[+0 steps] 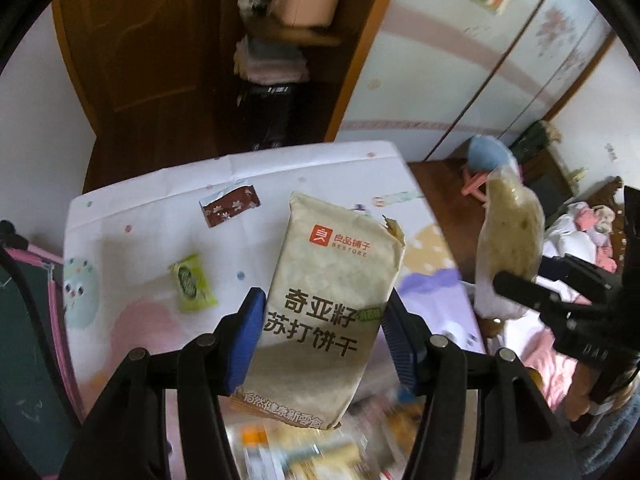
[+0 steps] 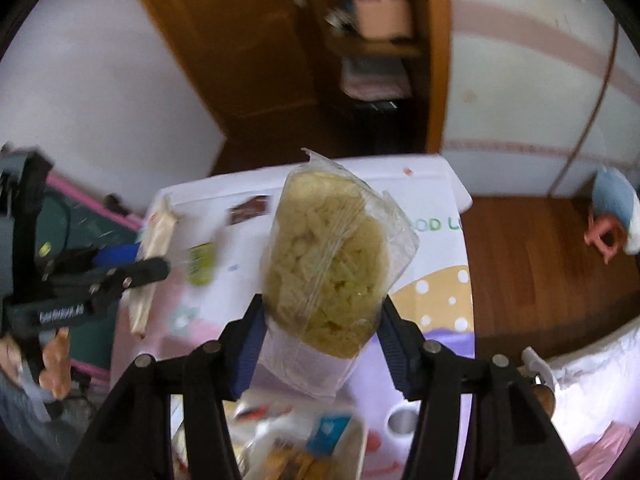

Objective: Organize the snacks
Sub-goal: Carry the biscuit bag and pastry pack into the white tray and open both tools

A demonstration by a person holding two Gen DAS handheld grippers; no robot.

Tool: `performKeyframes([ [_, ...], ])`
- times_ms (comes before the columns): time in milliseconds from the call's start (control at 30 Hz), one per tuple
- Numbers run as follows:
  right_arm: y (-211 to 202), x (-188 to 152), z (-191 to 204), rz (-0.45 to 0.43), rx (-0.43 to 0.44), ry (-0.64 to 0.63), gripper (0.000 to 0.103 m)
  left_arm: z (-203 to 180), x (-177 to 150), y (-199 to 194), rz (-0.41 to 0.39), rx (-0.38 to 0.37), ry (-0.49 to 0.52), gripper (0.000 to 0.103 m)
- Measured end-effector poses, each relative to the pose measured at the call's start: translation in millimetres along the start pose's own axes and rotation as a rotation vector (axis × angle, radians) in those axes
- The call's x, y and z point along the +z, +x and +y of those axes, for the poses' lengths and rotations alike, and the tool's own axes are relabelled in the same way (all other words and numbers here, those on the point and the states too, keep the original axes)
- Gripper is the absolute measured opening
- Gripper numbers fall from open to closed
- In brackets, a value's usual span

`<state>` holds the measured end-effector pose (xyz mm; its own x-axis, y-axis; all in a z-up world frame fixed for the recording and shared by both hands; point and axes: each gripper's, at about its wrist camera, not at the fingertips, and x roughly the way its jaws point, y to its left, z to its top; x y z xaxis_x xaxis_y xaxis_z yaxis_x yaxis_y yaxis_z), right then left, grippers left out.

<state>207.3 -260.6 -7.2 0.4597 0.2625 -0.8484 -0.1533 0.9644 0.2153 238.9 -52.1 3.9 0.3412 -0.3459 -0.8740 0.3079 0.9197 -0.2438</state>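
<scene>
My left gripper (image 1: 324, 320) is shut on a beige cracker packet (image 1: 332, 280) with Chinese print, held upright above the table. My right gripper (image 2: 322, 320) is shut on a clear bag of yellow-green puffed snack (image 2: 328, 256), also held above the table. The clear bag also shows at the right of the left wrist view (image 1: 512, 236); the cracker packet shows edge-on at the left of the right wrist view (image 2: 154, 256). A green candy packet (image 1: 192, 282) and a brown wrapper (image 1: 230, 204) lie on the white patterned tablecloth (image 1: 160, 200). A white tray (image 2: 362, 436) of snacks sits below my right gripper.
A brown wooden door (image 1: 152, 40) and shelves with a pink box (image 1: 304, 4) stand behind the table. Wooden floor (image 2: 540, 264) lies to the right, with a blue and pink toy (image 2: 612, 216). A pink-edged green board (image 1: 28, 320) stands at the left.
</scene>
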Motion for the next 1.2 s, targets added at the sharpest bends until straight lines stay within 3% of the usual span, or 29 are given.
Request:
performKeyframes([
  [133,-44.6,-40.7,33.0,-0.057,0.001,-0.085,0.054,-22.9,-57.4,-57.5,-0.065,-0.029,0.014,0.057],
  [300,-68.4,-105.3,57.4,-0.094,0.006,-0.119,0.054,-32.7,-127.8,-95.1,-0.151,-0.070,-0.029,0.057],
  [400,-61.7,-138.2,68.1,-0.102,-0.017,-0.111,0.054,-31.2,-163.2,-92.0,-0.161,-0.116,-0.088,0.057],
  [500,-44.4,-155.2,79.7,-0.078,0.014,-0.090,0.054,-29.9,-192.5,-80.4,-0.157,-0.118,-0.119,0.057],
  [567,-28.1,-162.3,89.3,-0.043,0.003,-0.098,0.055,-28.0,-204.3,-65.2,-0.124,-0.140,-0.135,0.057],
  [633,-13.6,-169.4,99.9,-0.002,-0.042,-0.121,0.055,-28.0,-215.2,-49.5,-0.094,-0.108,-0.124,0.058],
  [700,-7.4,-173.4,106.4,-0.004,-0.076,-0.134,0.055,-26.2,-223.3,-41.8,-0.091,-0.044,-0.108,0.077],
  [733,-8.0,-174.6,109.6,-0.017,-0.088,-0.140,0.056,-24.4,-228.4,-39.5,-0.090,-0.015,-0.117,0.091],
  [767,-10.5,-177.3,113.1,-0.033,-0.100,-0.152,0.057,-20.2,-232.5,-38.7,-0.097,-0.009,-0.138,0.093],
  [833,-15.1,-181.6,120.6,-0.062,-0.121,-0.167,0.066,-11.1,-239.2,-40.2,-0.105,-0.013,-0.192,0.093],
  [900,-19.8,-185.7,123.8,-0.078,-0.141,-0.169,0.069,-4.7,-243.3,-42.2,-0.111,0.005,-0.216,0.093],
  [1033,-26.2,-197.5,128.8,-0.070,-0.147,-0.153,0.069,-1.5,-243.7,-52.9,-0.176,0.105,-0.207,0.093],
  [1200,-28.5,-210.0,128.4,-0.034,-0.121,-0.119,0.069,-0.5,-248.7,-63.8,-0.203,0.124,-0.212,0.093],
])
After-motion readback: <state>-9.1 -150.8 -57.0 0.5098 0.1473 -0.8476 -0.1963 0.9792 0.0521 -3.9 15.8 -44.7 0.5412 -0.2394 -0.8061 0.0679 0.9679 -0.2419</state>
